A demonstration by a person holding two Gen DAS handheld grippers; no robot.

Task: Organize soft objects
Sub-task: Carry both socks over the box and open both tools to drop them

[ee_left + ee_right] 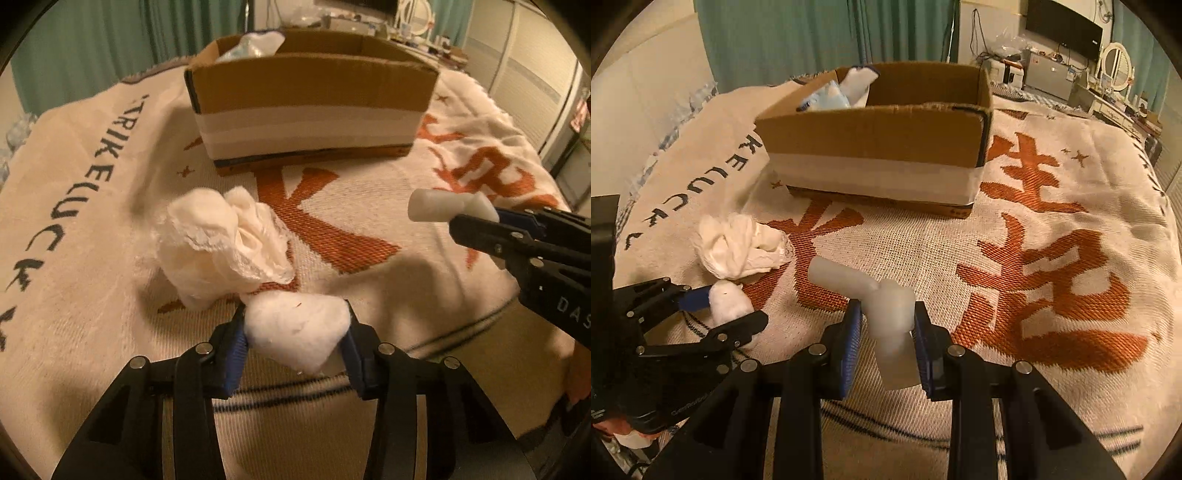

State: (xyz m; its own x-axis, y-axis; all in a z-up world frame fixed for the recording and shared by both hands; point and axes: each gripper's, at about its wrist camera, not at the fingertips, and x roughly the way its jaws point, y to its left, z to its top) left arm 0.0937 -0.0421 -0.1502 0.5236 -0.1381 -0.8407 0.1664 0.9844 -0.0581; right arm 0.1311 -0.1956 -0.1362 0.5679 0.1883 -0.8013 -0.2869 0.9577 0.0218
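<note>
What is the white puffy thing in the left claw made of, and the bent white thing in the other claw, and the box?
The puffy lump in the left claw looks like cotton wool: matte, fuzzy-edged, dented by the squeeze. The bent piece in the right claw seems soft silicone or rubbery plastic: smooth, milky, slightly see-through. The box is brown cardboard with ragged cut edges and a white band, probably tape.

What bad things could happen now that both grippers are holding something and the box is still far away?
1. The left gripper pinches the fluffy cotton ball only at its sides; it may squish and slip out on the way to the cardboard box.
2. The right gripper grips the bent white foam piece near one end, so the free end could twist or bump the box wall.
3. The crumpled white cloth lies right ahead and might get dragged along.
</note>
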